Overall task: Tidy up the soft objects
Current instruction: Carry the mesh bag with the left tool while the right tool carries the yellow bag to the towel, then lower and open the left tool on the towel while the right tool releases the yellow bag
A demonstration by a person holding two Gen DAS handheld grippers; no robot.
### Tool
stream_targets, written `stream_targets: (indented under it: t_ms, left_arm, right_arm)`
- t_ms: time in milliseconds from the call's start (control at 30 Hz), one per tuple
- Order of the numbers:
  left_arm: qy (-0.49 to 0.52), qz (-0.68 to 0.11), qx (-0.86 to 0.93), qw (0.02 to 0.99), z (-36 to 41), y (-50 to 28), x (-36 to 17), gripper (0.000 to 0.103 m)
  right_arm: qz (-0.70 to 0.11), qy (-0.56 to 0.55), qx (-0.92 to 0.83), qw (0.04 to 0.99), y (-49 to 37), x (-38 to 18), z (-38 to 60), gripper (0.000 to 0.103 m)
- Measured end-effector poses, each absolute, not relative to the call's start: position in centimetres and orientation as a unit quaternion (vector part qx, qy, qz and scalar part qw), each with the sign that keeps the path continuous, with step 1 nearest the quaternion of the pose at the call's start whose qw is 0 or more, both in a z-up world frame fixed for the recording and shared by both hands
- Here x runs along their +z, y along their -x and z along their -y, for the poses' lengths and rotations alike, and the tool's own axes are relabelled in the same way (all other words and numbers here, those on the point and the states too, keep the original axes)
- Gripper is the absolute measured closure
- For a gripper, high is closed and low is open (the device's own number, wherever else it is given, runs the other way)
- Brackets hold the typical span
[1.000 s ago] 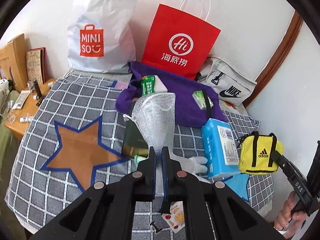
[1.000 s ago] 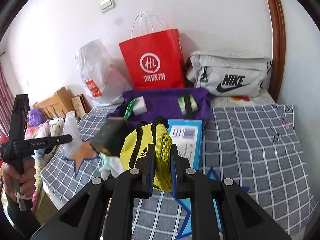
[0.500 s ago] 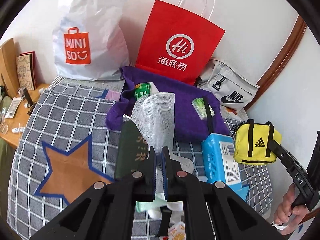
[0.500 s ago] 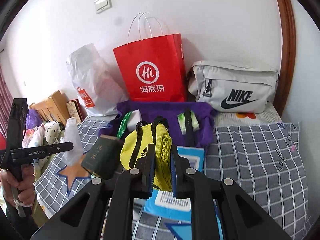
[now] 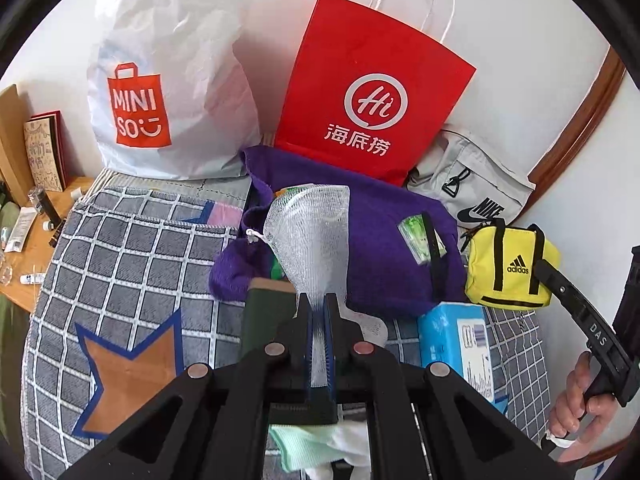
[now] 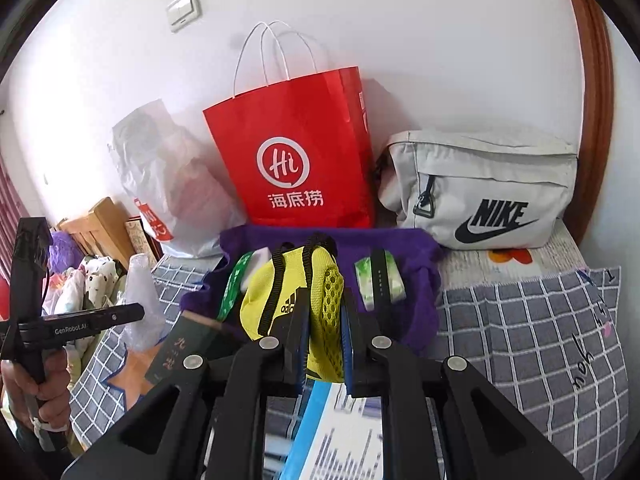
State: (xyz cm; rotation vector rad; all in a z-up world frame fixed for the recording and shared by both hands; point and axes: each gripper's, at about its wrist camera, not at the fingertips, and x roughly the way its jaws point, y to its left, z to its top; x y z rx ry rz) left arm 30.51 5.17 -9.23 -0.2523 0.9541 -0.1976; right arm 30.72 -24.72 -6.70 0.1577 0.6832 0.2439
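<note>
My left gripper (image 5: 318,300) is shut on a white mesh pouch (image 5: 310,236) and holds it up above the bed, in front of a purple cloth (image 5: 376,240). The pouch also shows at the left of the right wrist view (image 6: 142,300). My right gripper (image 6: 324,300) is shut on a small yellow Adidas bag (image 6: 296,292), held in the air over the purple cloth (image 6: 416,256); the bag also shows at the right of the left wrist view (image 5: 510,266). Small green packets (image 5: 418,236) lie on the cloth.
A white Miniso bag (image 5: 168,80), a red paper bag (image 5: 368,92) and a grey Nike bag (image 6: 484,192) stand against the wall. A blue tissue pack (image 5: 460,340) and a dark green book (image 6: 184,352) lie on the checked bedspread (image 5: 128,256). A wooden side table (image 5: 36,236) is at left.
Both grippers have moved forward toward the wall with their loads. The bags and the purple cloth appear larger and closer. Both grips are unchanged.
</note>
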Motion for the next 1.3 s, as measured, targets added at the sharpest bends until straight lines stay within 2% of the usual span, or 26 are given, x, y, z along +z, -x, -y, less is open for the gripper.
stream_targets:
  t_ms: [500, 800, 1300]
  left_arm:
    - [0.106, -0.458, -0.088, 0.878, -5.0, -33.7, -9.2, 0.097]
    - [0.100, -0.461, -0.090, 0.877, -4.2, -35.9, -10.1, 0.097]
    - [0.111, -0.498, -0.120, 0.851, -0.2, -40.5, -13.2, 0.097]
  right_arm:
    - [-0.348, -0.087, 0.141, 0.923, -36.9, -8.4, 23.8, 0.089]
    - [-0.405, -0.104, 0.158, 0.894, -40.0, -12.8, 23.5, 0.089]
    - [-0.460, -0.072, 0.153, 0.872, -42.1, -15.7, 23.6, 0.088]
